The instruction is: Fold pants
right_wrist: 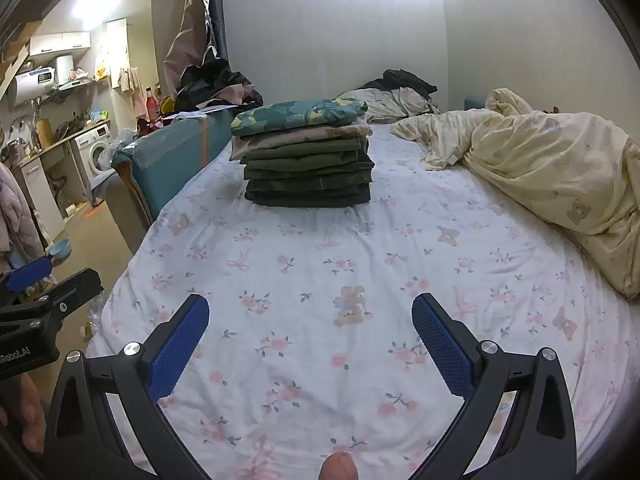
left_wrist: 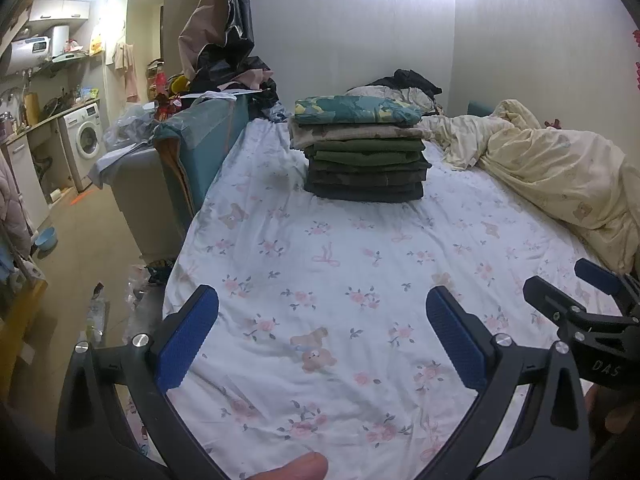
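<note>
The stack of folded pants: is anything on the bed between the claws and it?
No. Only bare floral bedsheet lies between both open claws and the stack of folded green pants.

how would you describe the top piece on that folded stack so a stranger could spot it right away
Start at the bed with the white floral sheet; a neat stack of folded clothes stands toward its far end. The top piece is the teal camouflage one with yellow patches, resting on a beige layer, while everything below is plain olive or dark.
</note>
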`<state>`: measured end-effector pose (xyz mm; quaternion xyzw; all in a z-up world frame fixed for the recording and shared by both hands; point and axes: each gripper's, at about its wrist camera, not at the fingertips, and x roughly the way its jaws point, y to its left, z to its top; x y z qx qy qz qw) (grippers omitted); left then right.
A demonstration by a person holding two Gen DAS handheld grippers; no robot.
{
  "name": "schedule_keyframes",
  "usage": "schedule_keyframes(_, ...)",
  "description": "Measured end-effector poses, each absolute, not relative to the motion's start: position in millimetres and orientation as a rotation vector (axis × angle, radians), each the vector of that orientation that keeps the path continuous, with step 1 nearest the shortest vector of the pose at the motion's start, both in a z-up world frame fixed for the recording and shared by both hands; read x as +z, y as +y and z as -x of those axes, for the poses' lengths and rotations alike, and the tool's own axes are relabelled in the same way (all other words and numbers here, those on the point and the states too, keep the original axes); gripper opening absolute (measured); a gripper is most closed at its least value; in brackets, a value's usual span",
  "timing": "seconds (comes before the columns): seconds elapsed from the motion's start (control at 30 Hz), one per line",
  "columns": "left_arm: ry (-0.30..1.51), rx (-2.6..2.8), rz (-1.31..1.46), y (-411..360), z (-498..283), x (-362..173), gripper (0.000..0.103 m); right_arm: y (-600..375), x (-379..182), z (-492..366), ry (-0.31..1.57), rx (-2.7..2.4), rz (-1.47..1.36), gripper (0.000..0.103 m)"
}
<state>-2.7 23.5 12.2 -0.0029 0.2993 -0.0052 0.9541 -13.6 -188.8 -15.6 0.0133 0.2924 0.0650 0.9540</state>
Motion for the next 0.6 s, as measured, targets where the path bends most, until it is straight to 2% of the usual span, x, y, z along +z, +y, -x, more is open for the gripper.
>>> schedule_keyframes(0.6, 0.608, -0.006, 0.009, 24.2, 4.5, 12.7, 0.102, -185.5, -15.0, 11.3, 0.592, 0.146, -0.011, 0.103)
